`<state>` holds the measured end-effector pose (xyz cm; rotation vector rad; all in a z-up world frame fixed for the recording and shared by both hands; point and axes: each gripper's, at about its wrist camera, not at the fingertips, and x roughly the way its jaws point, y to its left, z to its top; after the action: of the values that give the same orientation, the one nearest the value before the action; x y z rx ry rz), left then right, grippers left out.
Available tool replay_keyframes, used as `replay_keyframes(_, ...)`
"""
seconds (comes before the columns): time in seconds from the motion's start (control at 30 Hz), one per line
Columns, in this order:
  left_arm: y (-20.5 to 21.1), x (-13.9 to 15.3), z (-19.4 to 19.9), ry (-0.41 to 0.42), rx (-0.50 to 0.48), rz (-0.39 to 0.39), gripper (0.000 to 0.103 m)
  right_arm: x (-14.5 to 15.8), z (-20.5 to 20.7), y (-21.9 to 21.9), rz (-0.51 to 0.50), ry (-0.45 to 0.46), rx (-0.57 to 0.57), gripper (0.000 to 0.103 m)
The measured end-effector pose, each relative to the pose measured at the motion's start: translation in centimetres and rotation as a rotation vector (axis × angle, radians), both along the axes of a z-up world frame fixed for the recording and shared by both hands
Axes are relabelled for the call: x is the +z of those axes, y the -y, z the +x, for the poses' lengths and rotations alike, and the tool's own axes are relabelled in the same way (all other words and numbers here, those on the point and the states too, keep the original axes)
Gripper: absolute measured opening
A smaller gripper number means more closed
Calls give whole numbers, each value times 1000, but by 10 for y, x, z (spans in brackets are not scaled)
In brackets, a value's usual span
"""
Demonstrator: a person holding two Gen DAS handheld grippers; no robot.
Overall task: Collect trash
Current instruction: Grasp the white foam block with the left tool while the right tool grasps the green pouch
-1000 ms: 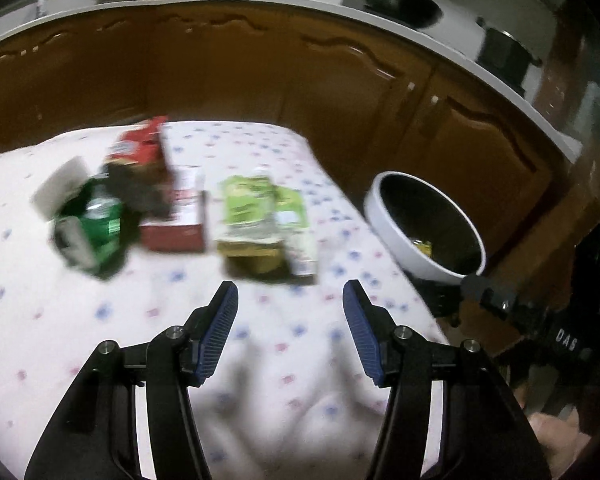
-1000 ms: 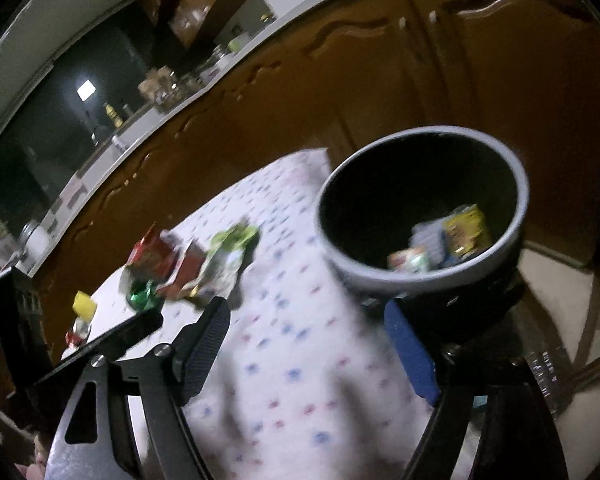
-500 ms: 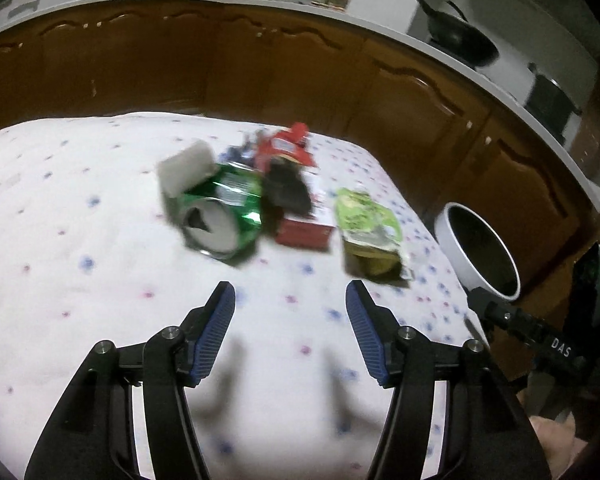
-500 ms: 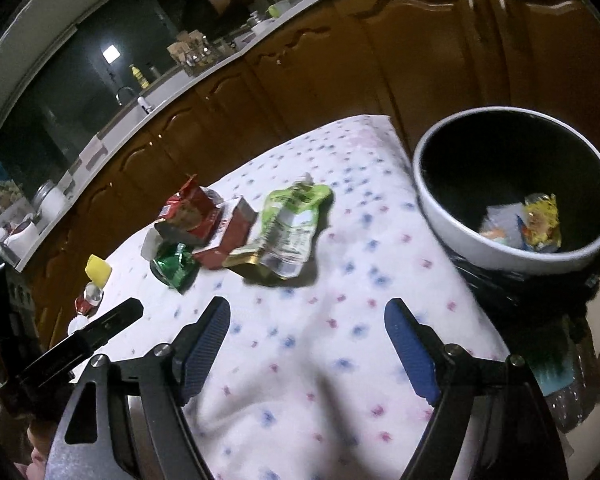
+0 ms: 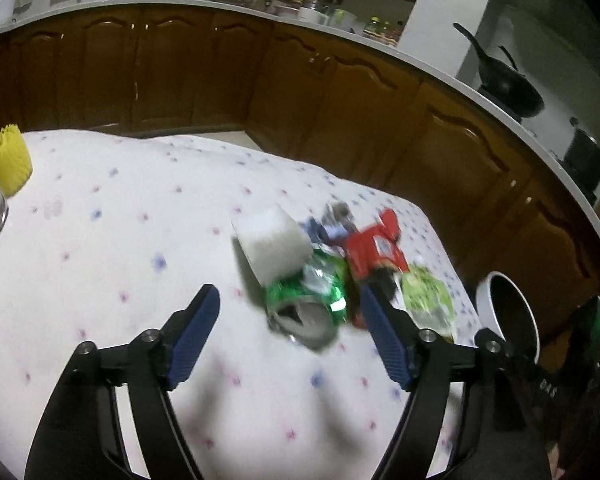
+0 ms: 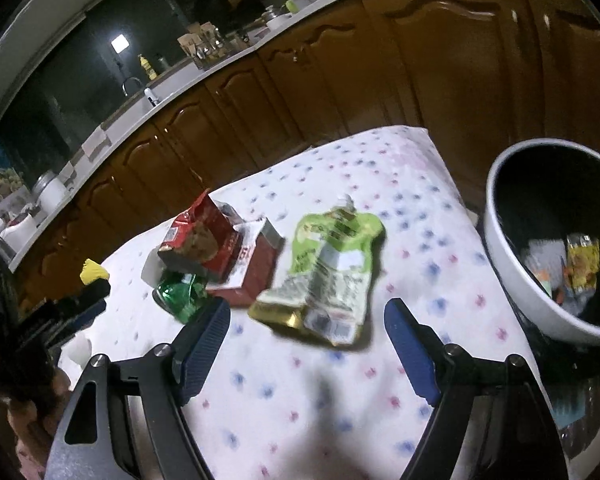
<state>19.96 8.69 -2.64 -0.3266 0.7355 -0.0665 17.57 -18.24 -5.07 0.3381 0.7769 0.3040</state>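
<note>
Both wrist cameras looked steeply down, close over the white dotted tablecloth (image 5: 100, 208), sharing the crushed green can (image 5: 312, 292) (image 6: 180, 292).

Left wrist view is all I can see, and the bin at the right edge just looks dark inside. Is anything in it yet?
Observer: Yes. The right wrist view looks into the bin. A yellow wrapper and some paler scraps lie at the bottom.
Operator: Where is the right tool?
Observer: The right tool is open and empty, lined up just short of the green pouch.
Operator: Anything I'm missing in the pile?
Observer: A red and white carton lies between the green can and the pouch, with the red packet leaning against it.
</note>
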Motion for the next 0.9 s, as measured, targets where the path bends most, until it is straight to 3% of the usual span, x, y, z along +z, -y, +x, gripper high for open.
replay_keyframes(0.1,-3,-2,20,-27,10,-1,77,2,9,-11,-37,15,11,75)
replay_keyframes(0.17,-5,-4,31,-48,29,0,77,0,19,-15,-51,4,18,63)
replay_keyframes(0.5,-10,-42,81,-205,8,-44,77,-23,54,-27,-84,-79,26,44)
replay_keyframes(0.53,-10,-46,80,-208,1,-49,74,-25,54,-29,-91,-83,27,41)
replay_keyframes(0.57,-12,-47,80,-207,1,-49,69,-26,55,-31,-98,-86,29,31)
replay_keyframes(0.6,-13,-48,79,-205,-4,-50,54,-29,56,-32,-104,-90,31,24)
replay_keyframes(0.63,-14,-49,78,-207,-21,-65,49,-30,56,-32,-106,-90,31,19)
replay_keyframes(0.9,-19,-35,49,-124,-11,-16,47,-23,38,-27,-87,-59,42,7)
